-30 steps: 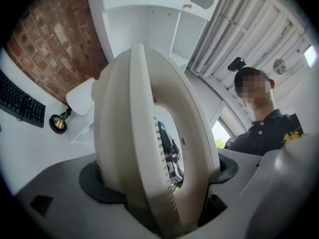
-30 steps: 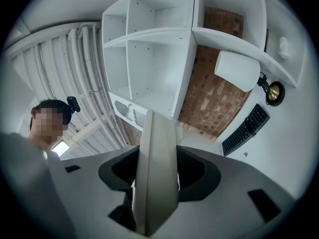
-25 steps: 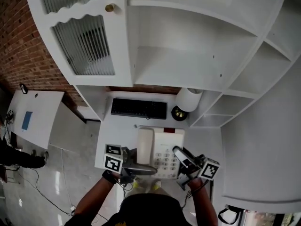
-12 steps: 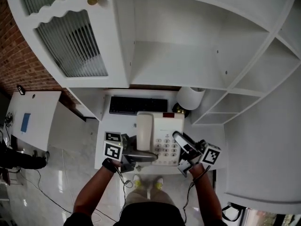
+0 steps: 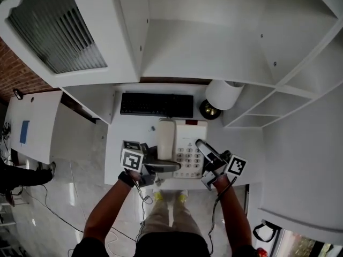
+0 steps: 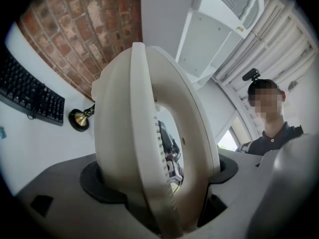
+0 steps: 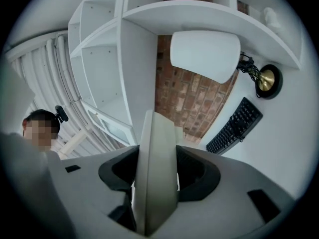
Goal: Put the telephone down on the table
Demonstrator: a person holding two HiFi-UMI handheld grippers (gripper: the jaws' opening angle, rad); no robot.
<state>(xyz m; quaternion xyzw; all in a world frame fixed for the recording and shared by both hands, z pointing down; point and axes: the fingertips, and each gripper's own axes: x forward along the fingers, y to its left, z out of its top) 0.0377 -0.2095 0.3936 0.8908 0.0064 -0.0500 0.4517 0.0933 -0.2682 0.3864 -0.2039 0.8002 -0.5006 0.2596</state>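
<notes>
Two bare forearms reach up from the bottom of the head view, one to each side of the telephone. The left hand holds the left gripper nearly level, jaws pointing right across the near left corner of the telephone. The right hand angles the right gripper up and to the left onto the telephone's right edge. The telephone is cream, with the handset in its cradle on the left and a keypad on the right. It sits over the front part of the white table, with the black keyboard behind it. A lamp with a white shade and a brass base stands off its back right corner. I cannot tell from here whether its underside touches the tabletop.

In the left gripper view, the jaws are clamped on the rounded cream side of the telephone, which fills the gap between the dark pads and rises well above them. Brick wall and the keyboard show past it.

In the right gripper view, the jaws are clenched on a thin cream edge of the telephone, standing upright between the pads, with the white shelves above.
</notes>
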